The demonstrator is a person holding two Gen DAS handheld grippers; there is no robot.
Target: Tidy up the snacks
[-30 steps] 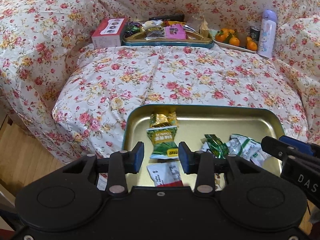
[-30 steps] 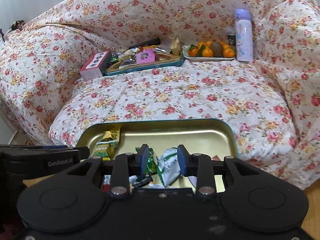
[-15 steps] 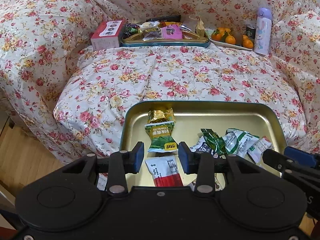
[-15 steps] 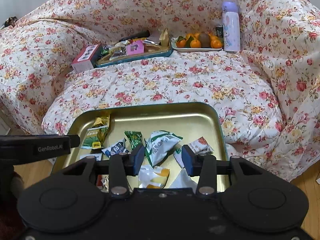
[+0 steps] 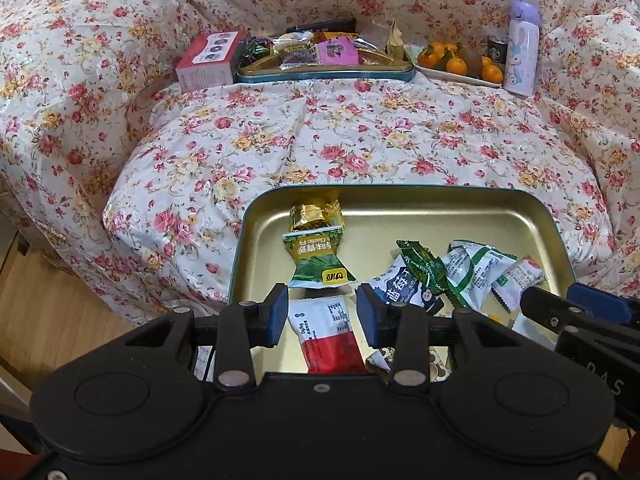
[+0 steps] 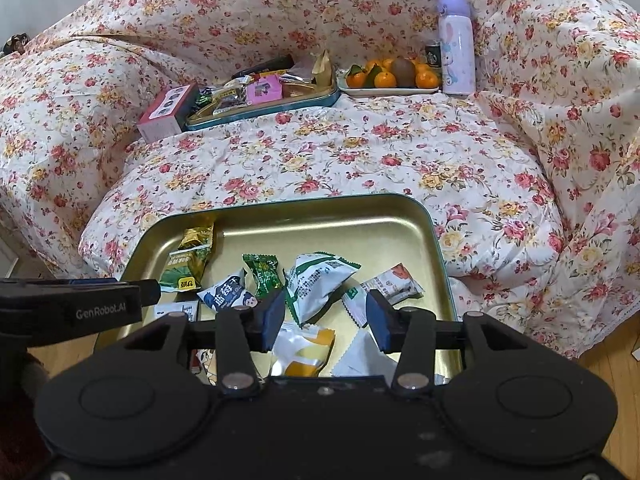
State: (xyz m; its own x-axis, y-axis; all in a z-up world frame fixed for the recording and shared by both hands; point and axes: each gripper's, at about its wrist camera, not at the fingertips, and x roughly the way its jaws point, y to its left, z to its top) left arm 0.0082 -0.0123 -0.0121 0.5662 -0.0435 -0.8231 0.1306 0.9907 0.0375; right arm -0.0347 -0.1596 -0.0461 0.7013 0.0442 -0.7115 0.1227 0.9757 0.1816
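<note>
A gold tray with a teal rim (image 5: 460,216) (image 6: 360,224) lies at the sofa's front edge and holds several loose snack packets. My left gripper (image 5: 322,314) is open and empty above a red and white packet (image 5: 328,336), just behind a green packet (image 5: 318,258) and a gold one (image 5: 314,216). My right gripper (image 6: 326,318) is open and empty over a white and green packet (image 6: 316,284) and a white and yellow packet (image 6: 302,350). A dark green candy (image 6: 264,274) and a blue and white packet (image 6: 228,296) lie to its left.
At the sofa's back stand a second teal tray full of snacks (image 5: 324,60) (image 6: 260,96), a pink box (image 5: 208,60), a plate of oranges (image 5: 460,64) (image 6: 388,76), and a lilac bottle (image 5: 520,46) (image 6: 456,44). Wooden floor shows at both sides.
Both grippers have pulled back and up from the tray, so more packets show. The right gripper's jaws have opened wider.
</note>
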